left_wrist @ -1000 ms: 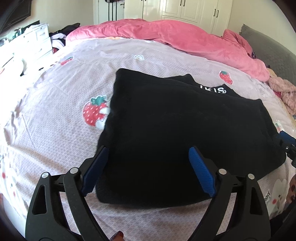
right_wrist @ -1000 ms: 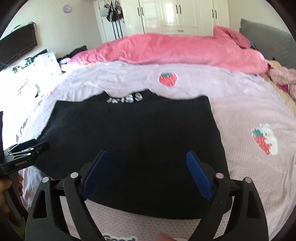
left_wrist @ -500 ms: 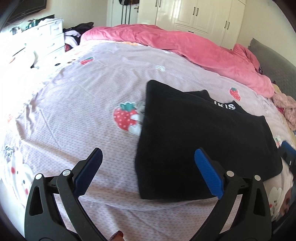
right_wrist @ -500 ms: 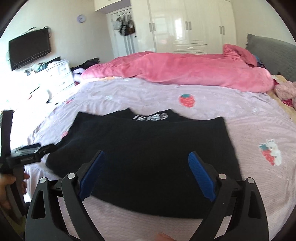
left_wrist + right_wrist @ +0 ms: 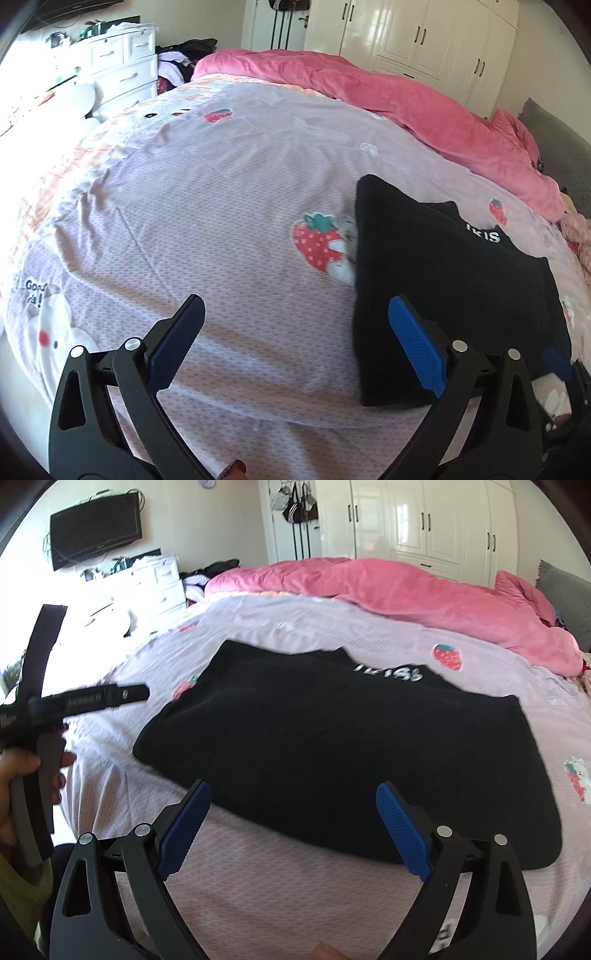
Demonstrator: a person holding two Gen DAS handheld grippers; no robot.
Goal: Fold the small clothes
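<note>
A black folded garment with white lettering at its collar lies flat on the lilac strawberry-print sheet. My right gripper hovers open over the garment's near edge, with nothing between its blue pads. In the left wrist view the garment lies to the right. My left gripper stands wide open above bare sheet, its right pad over the garment's left edge. The right wrist view shows the left gripper from the side, off the garment's left, held by a hand.
A rumpled pink duvet lies along the far side of the bed. White drawers and a pile of clothes stand beyond the bed's left side, a white wardrobe behind. Grey cushion at far right.
My left gripper has slid left off the garment onto bare sheet, jaws a little wider. The right gripper has drawn back and left, so the garment sits farther ahead of it.
</note>
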